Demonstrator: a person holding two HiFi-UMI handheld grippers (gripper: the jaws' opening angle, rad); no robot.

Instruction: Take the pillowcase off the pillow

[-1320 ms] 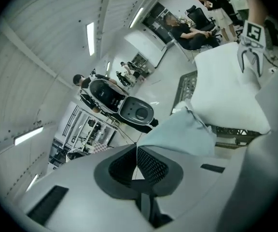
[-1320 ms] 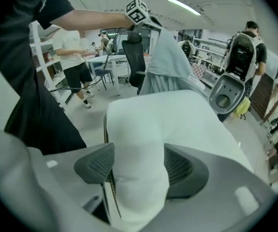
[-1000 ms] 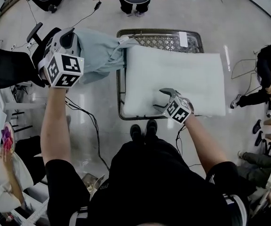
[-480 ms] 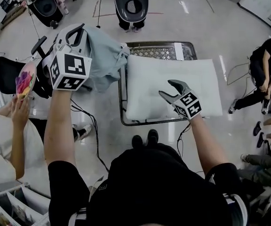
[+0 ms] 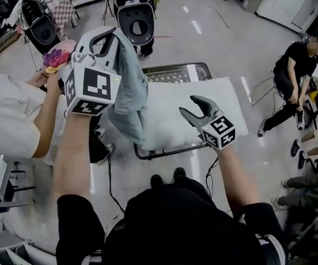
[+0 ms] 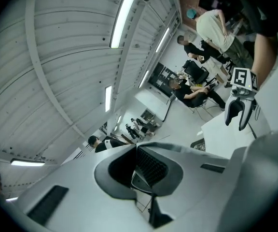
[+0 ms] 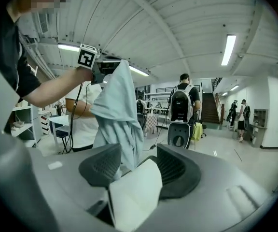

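Pale-blue pillowcase (image 5: pixel 130 87): fully off, hanging just left of pillow (image 5: pixel 164 120), clenched in left gripper (image 5: pixel 110 37). Right gripper (image 5: pixel 189 106): above pillow, jaws just closing partway, grasping nothing. Stripping apparently complete; setting-down outstanding.

Head view: pillowcase (image 5: pixel 130 87) hangs over left end of pillow (image 5: pixel 197 112) & hides it, plus left side of wire rack (image 5: pixel 173 73); pillow covers most of rack top. Tips of left gripper (image 5: pixel 112 37) sunk in cloth, so pinch pt isn't visible; in left gripper view can't make out cloth btwn its closed jaws. At left, person (image 5: pixel 7 115) cut off by frame edge.
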